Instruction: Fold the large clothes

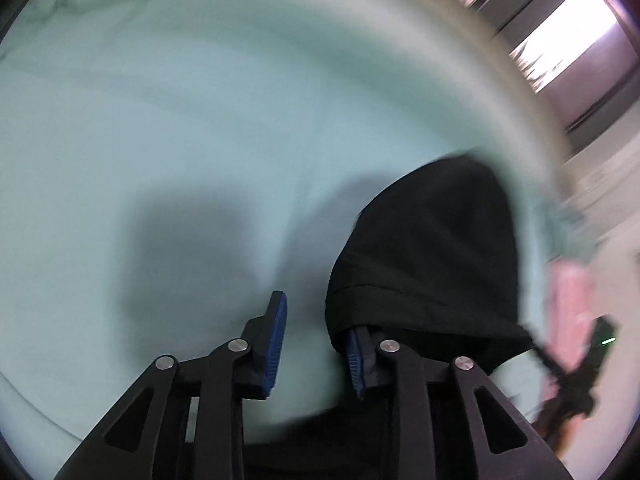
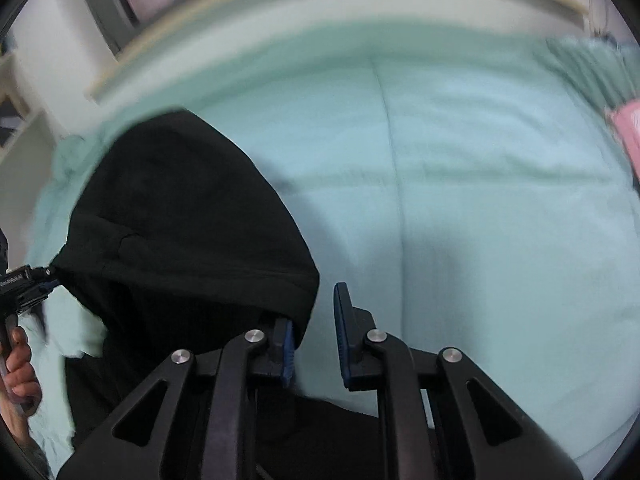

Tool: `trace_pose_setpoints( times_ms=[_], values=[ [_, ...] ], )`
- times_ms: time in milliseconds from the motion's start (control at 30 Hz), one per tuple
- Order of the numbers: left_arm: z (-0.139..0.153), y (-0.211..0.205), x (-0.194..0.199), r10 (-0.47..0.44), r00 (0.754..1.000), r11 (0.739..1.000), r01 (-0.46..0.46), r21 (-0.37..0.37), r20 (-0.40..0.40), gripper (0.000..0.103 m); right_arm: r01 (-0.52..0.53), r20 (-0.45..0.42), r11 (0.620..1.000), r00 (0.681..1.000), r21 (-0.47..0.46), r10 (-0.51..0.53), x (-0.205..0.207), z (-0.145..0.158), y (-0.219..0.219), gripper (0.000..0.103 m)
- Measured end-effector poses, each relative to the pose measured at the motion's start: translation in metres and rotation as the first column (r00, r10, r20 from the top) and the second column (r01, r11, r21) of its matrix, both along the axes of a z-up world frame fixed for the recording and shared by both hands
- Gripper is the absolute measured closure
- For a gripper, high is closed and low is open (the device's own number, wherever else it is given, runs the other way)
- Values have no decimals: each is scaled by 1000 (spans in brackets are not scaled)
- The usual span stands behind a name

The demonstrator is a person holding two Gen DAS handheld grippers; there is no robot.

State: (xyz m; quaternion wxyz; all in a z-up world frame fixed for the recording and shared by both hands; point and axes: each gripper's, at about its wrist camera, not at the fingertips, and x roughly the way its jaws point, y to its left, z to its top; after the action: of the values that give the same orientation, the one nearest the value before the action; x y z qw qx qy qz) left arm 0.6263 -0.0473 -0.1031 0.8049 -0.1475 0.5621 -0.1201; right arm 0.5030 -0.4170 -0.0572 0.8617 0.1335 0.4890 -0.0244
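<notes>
Over each claw's inner finger — black garment (image 1: 424, 248)

Perhaps windows (image 1: 560, 40), blurred

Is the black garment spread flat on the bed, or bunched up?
Bunched up: the black garment rises as a draped mound above the mint green sheet.

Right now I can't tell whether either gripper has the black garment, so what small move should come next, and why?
Probably close both grippers on the garment's edge. The black garment drapes over one finger of the left gripper and one of the right gripper, yet both jaws stand apart with the mint sheet showing between them, so nothing looks pinched.
</notes>
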Motion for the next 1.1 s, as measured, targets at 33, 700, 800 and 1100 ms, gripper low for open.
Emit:
trace_pose_setpoints(
  times_ms=[33,700,800,1100],
  values=[
    [-27,-3,6,-9,998,999,12,44,-64,70,-10,-52,1000,999,5,10,5,-18,0,86],
    [77,-30,-28,-94,968,994,105,-34,232,43,-180,61,983,982,-30,181,11,50,34,55],
    [37,-63,-10,-100,986,994,104,-26,137,43,-222,14,974,975,-45,223,32,27,56,55],
    [-25,-97,-4,-123,992,981,114,154,44,43,-220,-144,975,965,-5,217,46,-55,45,56]
  ],
)
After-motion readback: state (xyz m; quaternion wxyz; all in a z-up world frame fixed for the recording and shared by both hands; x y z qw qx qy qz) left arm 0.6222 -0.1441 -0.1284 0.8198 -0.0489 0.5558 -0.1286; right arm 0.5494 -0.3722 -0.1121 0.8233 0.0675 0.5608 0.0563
